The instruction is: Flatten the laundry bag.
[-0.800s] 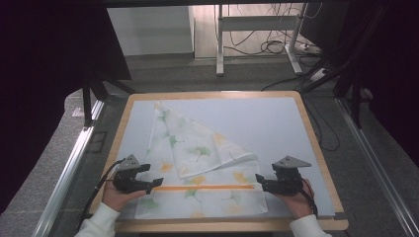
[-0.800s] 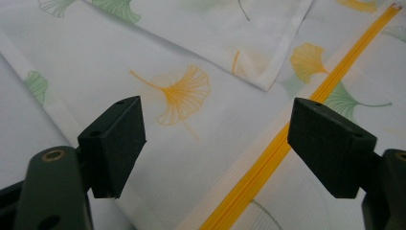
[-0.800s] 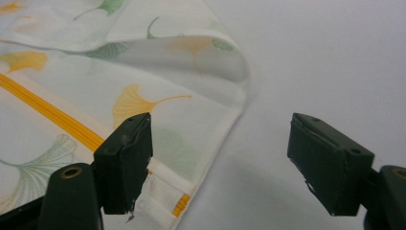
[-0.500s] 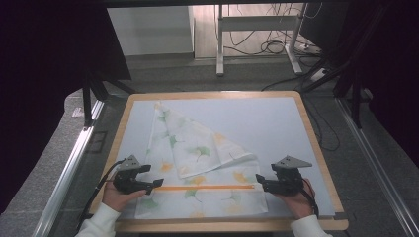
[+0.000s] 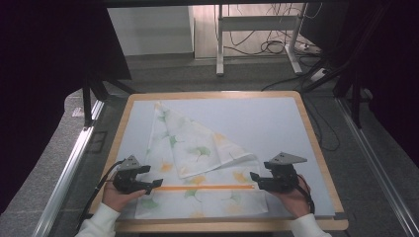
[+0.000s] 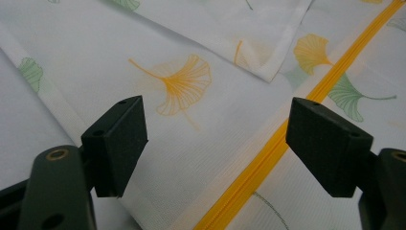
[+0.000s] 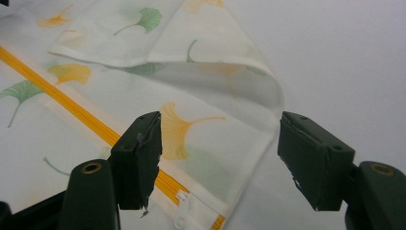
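A wooden-edged table with a pale grey-blue mat stands on a grey floor, with dark walls on both sides and some cables on the floor far behind.

On the left half of the mat lies a thin white cloth cover printed with green and orange leaves. One far part of it is folded over, so a pointed flap rests on top near the middle. A long orange zipper runs from left to right across the near part of the cloth.

The left gripper, black and held in the person's left hand, sits at the left end of the zipper. In the left gripper view its two jaws stand wide apart above the cloth, holding nothing, with the zipper running between them.

The right gripper, held in the right hand, sits at the right end of the zipper. Its jaws are wide apart too, with the cloth's corner between them but not pinched.
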### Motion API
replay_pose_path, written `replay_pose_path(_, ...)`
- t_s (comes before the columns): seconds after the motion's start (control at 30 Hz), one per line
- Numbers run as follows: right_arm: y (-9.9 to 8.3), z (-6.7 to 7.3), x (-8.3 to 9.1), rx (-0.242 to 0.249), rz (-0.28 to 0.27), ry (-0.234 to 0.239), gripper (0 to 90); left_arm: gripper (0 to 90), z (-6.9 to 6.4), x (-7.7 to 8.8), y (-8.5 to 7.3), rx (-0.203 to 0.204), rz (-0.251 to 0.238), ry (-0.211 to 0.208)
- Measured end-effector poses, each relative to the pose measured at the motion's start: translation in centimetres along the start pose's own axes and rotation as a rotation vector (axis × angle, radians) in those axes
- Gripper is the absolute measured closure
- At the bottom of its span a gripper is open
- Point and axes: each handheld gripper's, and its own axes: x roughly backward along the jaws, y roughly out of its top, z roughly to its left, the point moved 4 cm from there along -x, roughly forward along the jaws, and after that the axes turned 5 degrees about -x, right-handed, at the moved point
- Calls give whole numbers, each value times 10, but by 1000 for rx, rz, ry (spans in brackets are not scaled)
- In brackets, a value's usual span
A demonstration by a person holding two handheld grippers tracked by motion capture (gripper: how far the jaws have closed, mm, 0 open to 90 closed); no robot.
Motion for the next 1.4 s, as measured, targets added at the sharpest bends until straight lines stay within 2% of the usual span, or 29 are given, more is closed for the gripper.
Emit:
replay_pose_path(0.27,19,16,-2,24,14,20,321,220,-1,-1,-1,-4,6,-7)
replay_pose_path(0.37,33,26,-7,41,18,34,322,220,-1,-1,-1,-4,8,-6)
replay_pose_path(0.53,44,35,-15,59,17,60,328,222,-2,-2,-1,-6,7,-6)
replay_pose_path(1.4,71,74,-50,115,35,152,352,225,-3,-1,0,-5,0,-5)
